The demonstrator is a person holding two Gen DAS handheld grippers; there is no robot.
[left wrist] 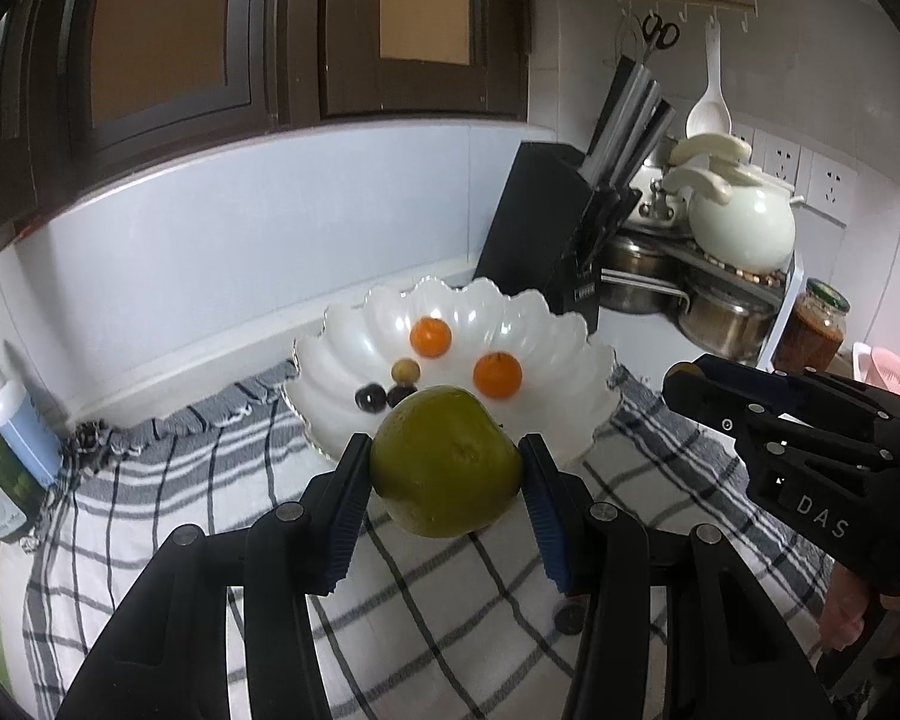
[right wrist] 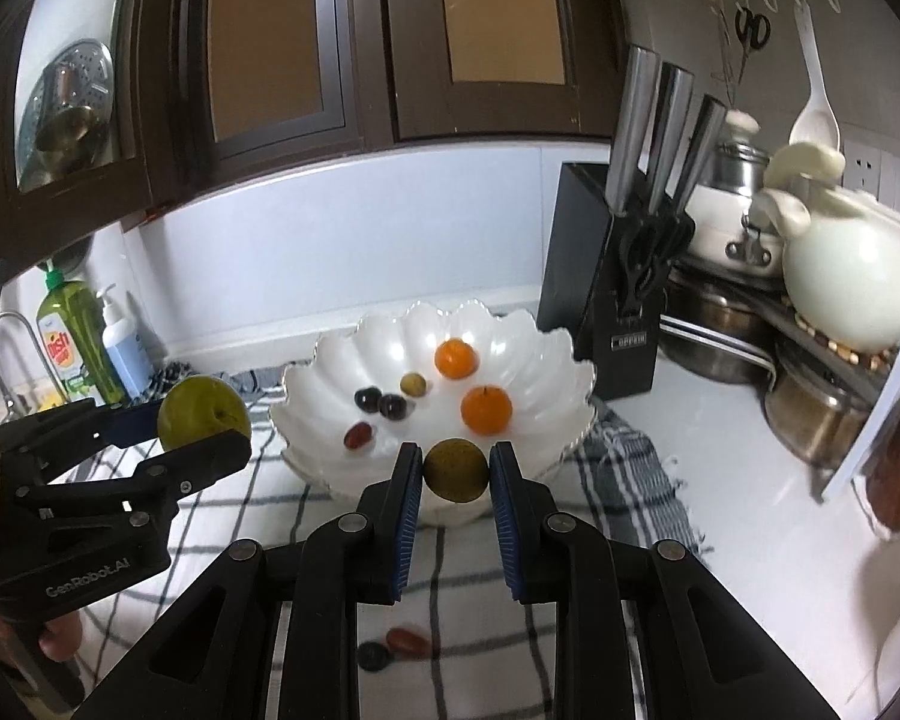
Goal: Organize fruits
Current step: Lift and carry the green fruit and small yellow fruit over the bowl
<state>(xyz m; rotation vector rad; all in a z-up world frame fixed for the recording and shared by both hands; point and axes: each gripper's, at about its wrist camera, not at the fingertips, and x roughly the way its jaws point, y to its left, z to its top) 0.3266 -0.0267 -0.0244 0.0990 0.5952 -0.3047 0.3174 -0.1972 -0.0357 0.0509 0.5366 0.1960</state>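
My left gripper (left wrist: 445, 462) is shut on a large green apple (left wrist: 445, 461) and holds it above the checked cloth, just in front of the white scalloped bowl (left wrist: 546, 324). It also shows at the left of the right wrist view (right wrist: 207, 420). My right gripper (right wrist: 456, 471) is shut on a small brownish-green fruit (right wrist: 456, 469) at the bowl's near rim (right wrist: 561, 354). In the bowl lie two oranges (right wrist: 456, 358) (right wrist: 486, 409), a small green fruit (right wrist: 413, 384), two dark grapes (right wrist: 381, 403) and a red grape (right wrist: 359, 435).
A black knife block (right wrist: 606, 300) stands right of the bowl, with pots and a white kettle (right wrist: 849, 288) behind. Soap bottles (right wrist: 84, 342) stand at the left. A red grape (right wrist: 408, 642) and a dark round thing (right wrist: 373, 656) lie on the checked cloth (right wrist: 222, 516).
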